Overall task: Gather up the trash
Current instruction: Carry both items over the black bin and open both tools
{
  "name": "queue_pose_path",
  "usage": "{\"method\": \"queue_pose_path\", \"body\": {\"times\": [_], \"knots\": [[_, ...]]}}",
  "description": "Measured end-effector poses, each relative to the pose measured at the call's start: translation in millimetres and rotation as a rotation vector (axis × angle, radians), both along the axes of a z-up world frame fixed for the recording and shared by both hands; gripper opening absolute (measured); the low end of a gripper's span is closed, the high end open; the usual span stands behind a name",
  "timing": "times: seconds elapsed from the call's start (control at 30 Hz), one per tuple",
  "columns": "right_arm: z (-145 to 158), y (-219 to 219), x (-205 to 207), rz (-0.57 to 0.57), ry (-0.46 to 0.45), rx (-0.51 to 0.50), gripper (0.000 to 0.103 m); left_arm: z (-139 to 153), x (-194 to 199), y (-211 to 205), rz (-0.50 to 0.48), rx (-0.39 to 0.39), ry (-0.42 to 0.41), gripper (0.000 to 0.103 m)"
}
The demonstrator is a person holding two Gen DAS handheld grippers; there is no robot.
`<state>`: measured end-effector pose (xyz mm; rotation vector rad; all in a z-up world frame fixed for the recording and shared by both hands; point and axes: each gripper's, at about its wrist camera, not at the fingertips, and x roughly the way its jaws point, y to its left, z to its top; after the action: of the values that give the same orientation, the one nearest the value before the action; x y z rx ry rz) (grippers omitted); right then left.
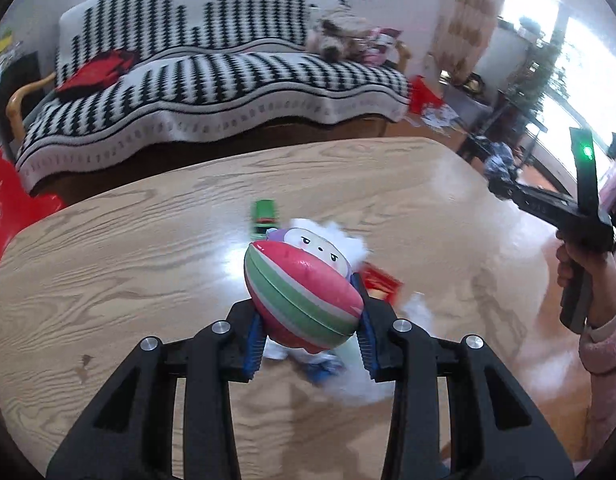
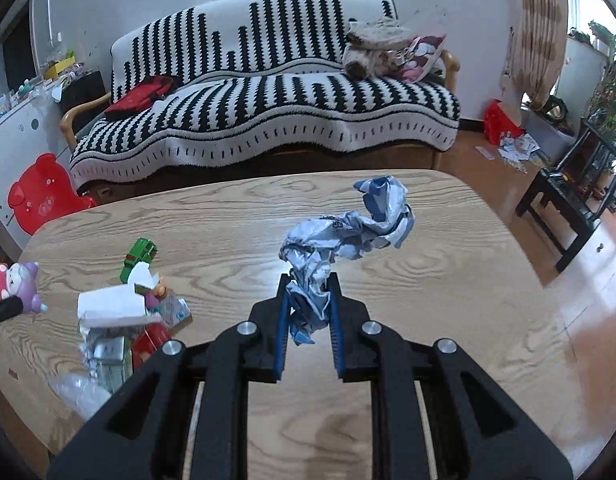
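black-white sofa throw (image 2: 268, 92), red-green striped toy (image 1: 304, 292)

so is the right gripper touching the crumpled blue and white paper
Touching: in the right wrist view the right gripper has the crumpled blue and white paper pinched.

No lettering reads clearly; the crumpled printed paper (image 2: 343, 236) carries marks too creased to make out.

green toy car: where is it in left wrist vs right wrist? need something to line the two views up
Left wrist: the green toy car sits at centre, on the wooden table, just beyond the striped toy held in the left gripper.
Right wrist: the car is at left of centre, behind the white carton.
Shared landmark: the black-and-white striped sofa behind the table's far edge.
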<state>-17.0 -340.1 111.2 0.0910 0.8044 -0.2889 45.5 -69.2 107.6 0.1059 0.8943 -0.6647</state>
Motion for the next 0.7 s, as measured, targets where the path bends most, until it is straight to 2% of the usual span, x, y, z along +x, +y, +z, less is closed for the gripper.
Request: {"method": "queue_pose_path", "body": {"times": [0.13,0.33,0.47,0.57,0.63,0.7], "knots": [[16,-9,-35,-0.029,-0.018,-0.019,0.018,4,-29,-34,-0.079,-0.007,-0.003,0.037],[36,-30,-98,-0.075,-0.041,-0.043,0.018,6,-88,-99,-0.246,-0.01,-0.004,0.037],[40,-43,-161,-0.111,-0.084,0.005,0.018,-5,-133,-138,-0.359,-0.012,0.015,0.037],[33,-37,-214,-0.101,-0.11,0.047,0.018,-20,-175,-157,-0.434,-0.046,0.05,0.037],[17,-37,-248,-0.12,-0.101,0.088,0.018,-36,-198,-167,-0.473,-0.058,0.086,0.037],[-19,-42,-284,-0.178,-0.044,0.113,0.018,-63,-223,-180,-0.511,-0.038,0.13,0.037]]}}
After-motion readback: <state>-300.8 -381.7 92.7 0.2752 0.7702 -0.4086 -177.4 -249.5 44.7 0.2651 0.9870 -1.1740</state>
